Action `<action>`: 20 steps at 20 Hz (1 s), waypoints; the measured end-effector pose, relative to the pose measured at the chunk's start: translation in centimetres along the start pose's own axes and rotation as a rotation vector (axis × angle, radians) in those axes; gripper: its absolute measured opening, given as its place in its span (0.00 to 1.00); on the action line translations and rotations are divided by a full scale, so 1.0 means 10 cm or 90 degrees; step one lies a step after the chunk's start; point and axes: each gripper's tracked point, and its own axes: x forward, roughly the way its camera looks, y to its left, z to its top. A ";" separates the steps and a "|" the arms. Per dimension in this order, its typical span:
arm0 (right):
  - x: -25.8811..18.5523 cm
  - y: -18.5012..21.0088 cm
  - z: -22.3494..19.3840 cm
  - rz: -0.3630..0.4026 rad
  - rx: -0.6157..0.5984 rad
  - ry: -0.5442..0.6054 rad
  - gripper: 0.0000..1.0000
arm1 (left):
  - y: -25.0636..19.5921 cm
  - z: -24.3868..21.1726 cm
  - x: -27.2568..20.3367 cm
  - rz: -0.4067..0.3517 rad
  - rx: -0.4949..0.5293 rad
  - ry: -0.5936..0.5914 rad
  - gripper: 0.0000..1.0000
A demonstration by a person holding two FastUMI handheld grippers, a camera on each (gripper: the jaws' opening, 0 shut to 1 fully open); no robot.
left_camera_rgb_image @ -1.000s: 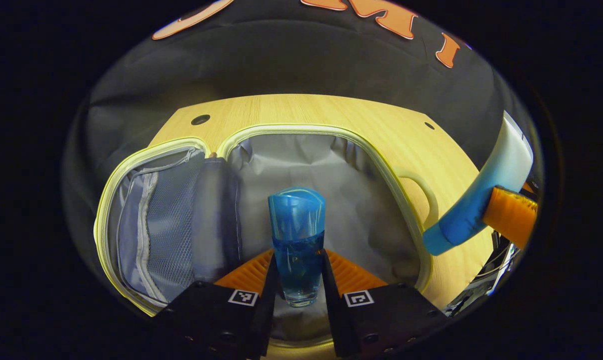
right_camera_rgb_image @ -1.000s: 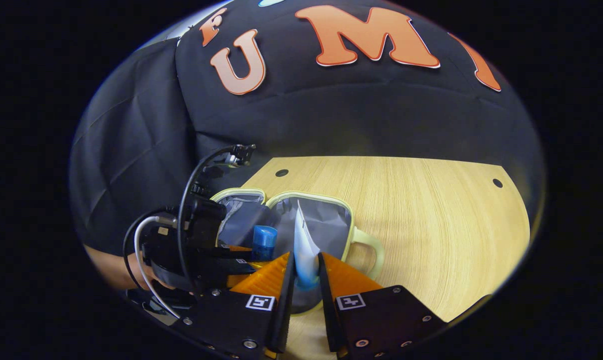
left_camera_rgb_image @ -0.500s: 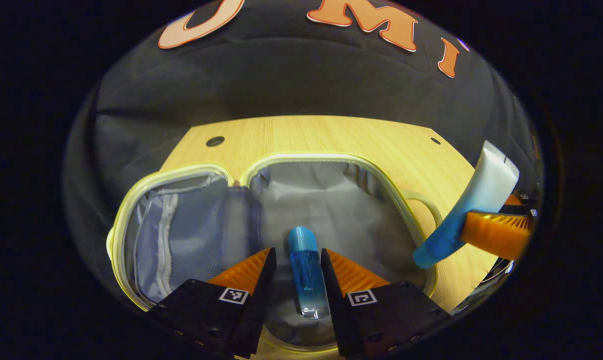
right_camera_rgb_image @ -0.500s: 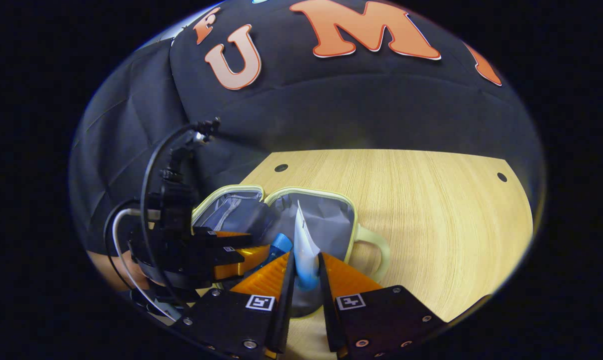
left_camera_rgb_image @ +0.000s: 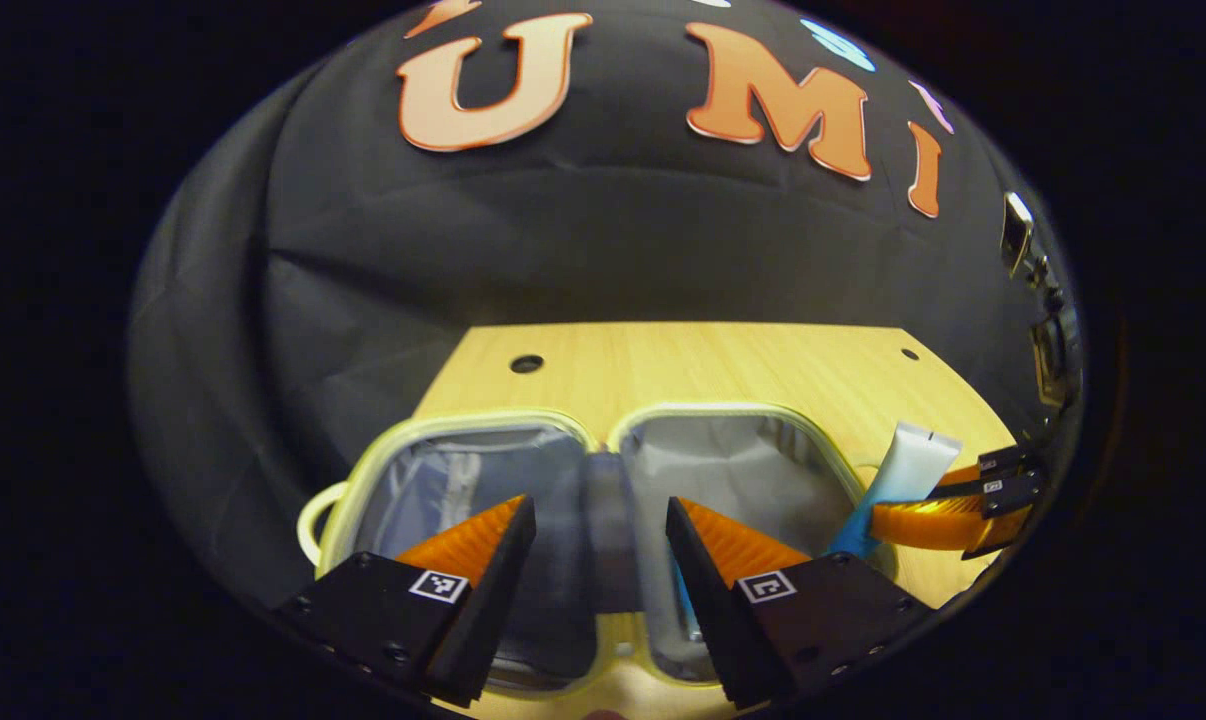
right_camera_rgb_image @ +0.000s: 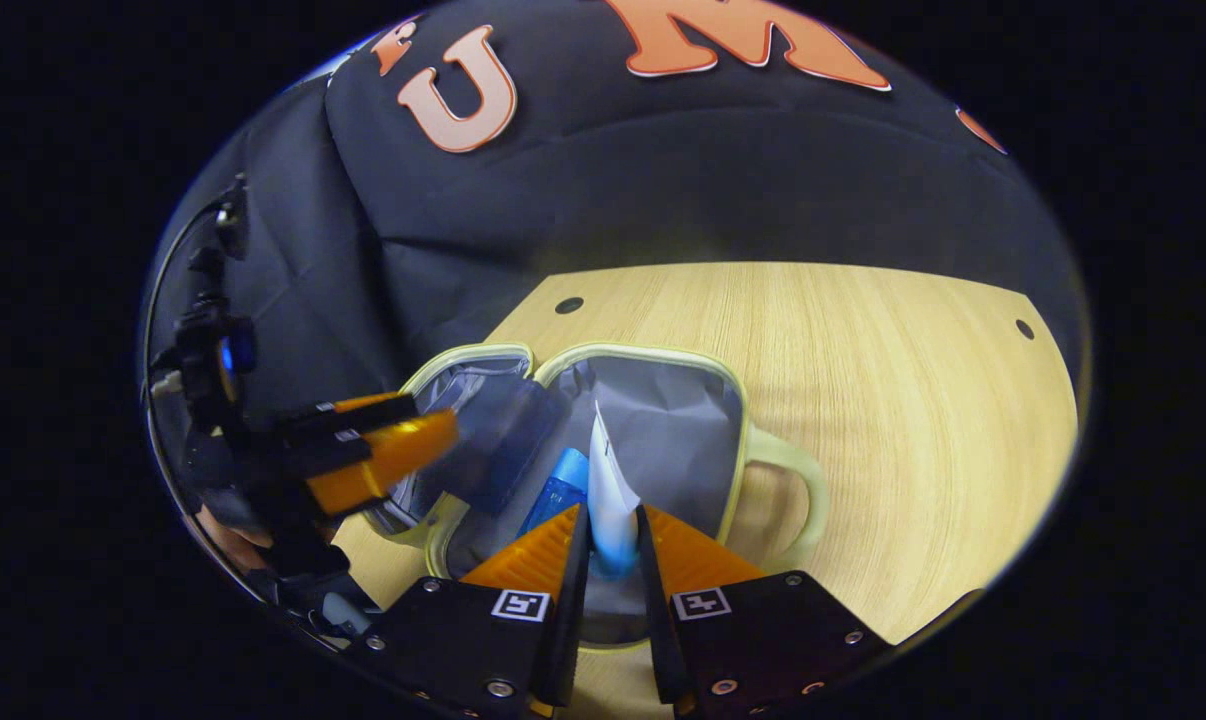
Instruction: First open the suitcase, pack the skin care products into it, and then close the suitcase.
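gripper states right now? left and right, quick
Left gripper: open, holding nothing, above the open suitcase.
Right gripper: shut on the white-and-blue tube, over the suitcase.

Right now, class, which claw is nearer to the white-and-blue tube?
Right. The right claw is shut on the white-and-blue tube above the open suitcase; the left claw hangs open, apart, over its other half.

I see a desk of pale, matt wood grain. On it, the suitcase has a creased, dull grey cloth lining; inside lies a glossy translucent plastic bottle.
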 end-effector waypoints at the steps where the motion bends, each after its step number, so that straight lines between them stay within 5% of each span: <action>1: 0.05 -0.01 -0.02 -0.004 0.002 0.009 0.31 | 0.14 0.06 -0.05 0.018 0.003 -0.013 0.84; 11: 0.40 -0.04 -0.38 -0.056 0.055 0.125 0.31 | 1.40 -0.01 -0.44 0.154 -0.064 -0.032 0.88; 12: 0.43 -0.05 -0.34 -0.060 0.067 0.120 0.25 | 1.52 -0.07 -0.48 0.167 -0.072 -0.029 0.88; 20: 0.40 -0.18 -0.12 -0.107 0.113 0.085 0.43 | 2.23 -0.49 -0.49 0.216 -0.170 0.015 0.89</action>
